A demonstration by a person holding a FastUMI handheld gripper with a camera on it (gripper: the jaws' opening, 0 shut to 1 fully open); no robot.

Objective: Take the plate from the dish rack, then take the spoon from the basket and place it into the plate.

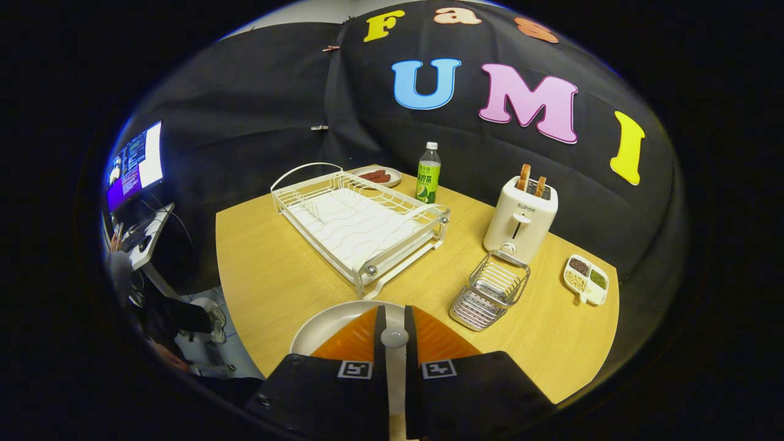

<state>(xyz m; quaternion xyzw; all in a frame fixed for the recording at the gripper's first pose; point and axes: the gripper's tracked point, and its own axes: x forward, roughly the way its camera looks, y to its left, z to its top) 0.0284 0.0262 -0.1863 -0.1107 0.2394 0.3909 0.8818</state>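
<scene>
Held between nearly closed gripper (395,334) fingers, spoon (394,337) should be lowered gently over plate (324,327) centre before being released

Black cloth wall (257,122) behind a wooden table (275,275); lit monitor (138,162) on a side desk (150,236).

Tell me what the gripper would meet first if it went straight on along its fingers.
Shut on the spoon above the plate, the gripper would probably meet the dish rack first; depth is unclear.
</scene>
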